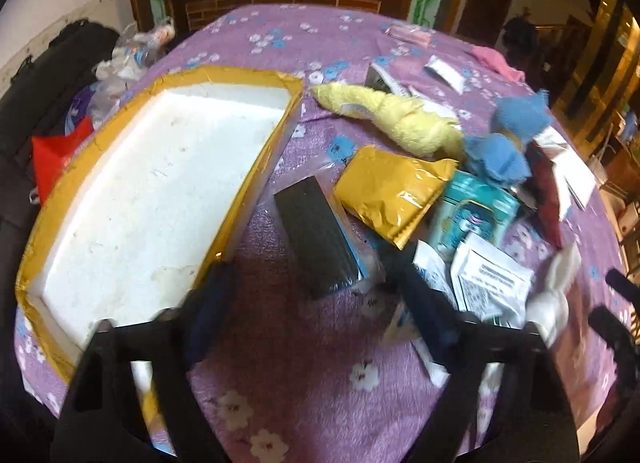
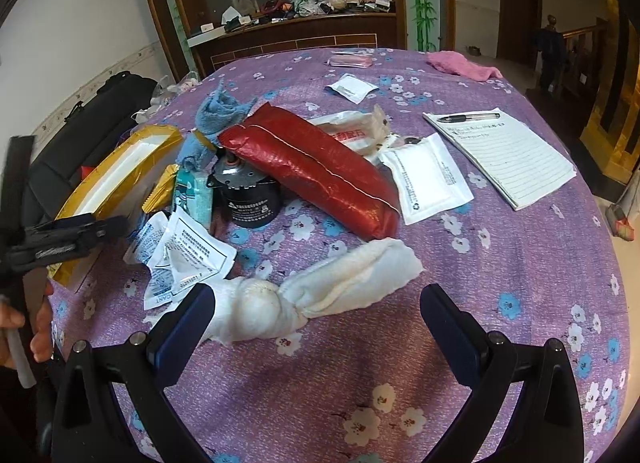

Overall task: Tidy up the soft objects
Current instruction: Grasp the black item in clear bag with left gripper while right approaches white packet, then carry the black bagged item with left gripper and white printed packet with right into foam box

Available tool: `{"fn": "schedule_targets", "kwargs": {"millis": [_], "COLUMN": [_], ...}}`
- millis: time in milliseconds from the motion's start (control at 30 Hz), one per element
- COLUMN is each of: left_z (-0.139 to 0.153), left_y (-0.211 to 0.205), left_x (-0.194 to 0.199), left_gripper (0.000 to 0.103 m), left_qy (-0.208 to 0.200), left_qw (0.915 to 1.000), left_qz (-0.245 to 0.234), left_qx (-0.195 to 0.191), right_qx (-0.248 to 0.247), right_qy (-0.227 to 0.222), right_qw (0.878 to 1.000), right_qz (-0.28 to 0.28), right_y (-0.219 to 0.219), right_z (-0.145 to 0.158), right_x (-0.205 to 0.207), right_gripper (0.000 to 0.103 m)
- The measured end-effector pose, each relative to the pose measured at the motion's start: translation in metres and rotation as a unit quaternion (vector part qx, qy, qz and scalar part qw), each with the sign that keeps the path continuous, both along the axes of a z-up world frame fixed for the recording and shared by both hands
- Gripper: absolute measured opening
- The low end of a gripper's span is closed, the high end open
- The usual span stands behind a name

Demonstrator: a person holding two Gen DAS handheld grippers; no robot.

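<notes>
A white foam tray with yellow tape edges [image 1: 160,167] lies at the left of the purple flowered table; it also shows in the right wrist view [image 2: 132,161]. A yellow plush cloth [image 1: 396,119], a knotted blue cloth [image 1: 508,135] [image 2: 218,113], a knotted white cloth [image 2: 312,287] [image 1: 556,295] and a pink cloth [image 2: 464,65] lie on the table. My left gripper [image 1: 316,287] is open and empty above the table, beside the tray's near corner. My right gripper [image 2: 316,307] is open, its fingers on either side of the white cloth's knot.
A black block [image 1: 320,235], a yellow foil packet [image 1: 392,195], a teal box [image 1: 476,215], a red pouch [image 2: 312,167], a black motor [image 2: 248,191], white sachets [image 2: 428,179] and a notepad with pen [image 2: 504,151] crowd the table. A black bag [image 2: 100,111] sits at the left.
</notes>
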State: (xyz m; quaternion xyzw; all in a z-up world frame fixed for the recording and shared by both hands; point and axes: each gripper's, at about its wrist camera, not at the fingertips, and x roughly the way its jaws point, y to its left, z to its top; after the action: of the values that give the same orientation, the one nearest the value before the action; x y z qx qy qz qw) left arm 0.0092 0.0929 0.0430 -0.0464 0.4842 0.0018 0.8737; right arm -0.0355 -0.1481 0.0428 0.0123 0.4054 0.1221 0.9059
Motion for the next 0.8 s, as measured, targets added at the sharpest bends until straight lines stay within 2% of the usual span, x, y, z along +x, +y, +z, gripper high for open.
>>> {"fn": "schedule_targets", "kwargs": {"millis": [67,367,433,467,600,800], "left_z": [-0.007,-0.016,-0.018,-0.019,-0.019,-0.015], "left_y": [0.001,-0.007,-0.008,-0.008,-0.006,-0.002], "left_x": [0.008,0.027,0.029,0.031,0.027,0.007], "left_gripper": [0.062,0.062,0.057,0.051,0.043,0.039], "left_qy": [0.017,0.026,0.027,0.031,0.033,0.047], "left_qw": [0.9998,0.9997,0.9996,0.9994,0.999,0.9975], "left_qz": [0.006,0.003,-0.002,-0.006,-0.019,-0.05], "left_qx": [-0.007,-0.002,-0.005,-0.013,-0.021,-0.018], "right_qx": [-0.002,-0.009,-0.013,-0.015,-0.032,-0.064], "right_qy": [0.001,0.007,0.007,0.007,0.019,0.04], "right_qw": [1.0,1.0,0.998,0.997,0.986,0.97], "right_qz": [0.003,0.027,0.054,0.075,0.163,0.231], "right_y": [0.003,0.019,0.027,0.033,0.064,0.094], "right_z": [0.0,-0.003,-0.001,0.0,-0.001,-0.015], "right_x": [0.0,0.004,0.006,0.007,0.017,0.034], "right_gripper": [0.102,0.102,0.102,0.102,0.101,0.093]}}
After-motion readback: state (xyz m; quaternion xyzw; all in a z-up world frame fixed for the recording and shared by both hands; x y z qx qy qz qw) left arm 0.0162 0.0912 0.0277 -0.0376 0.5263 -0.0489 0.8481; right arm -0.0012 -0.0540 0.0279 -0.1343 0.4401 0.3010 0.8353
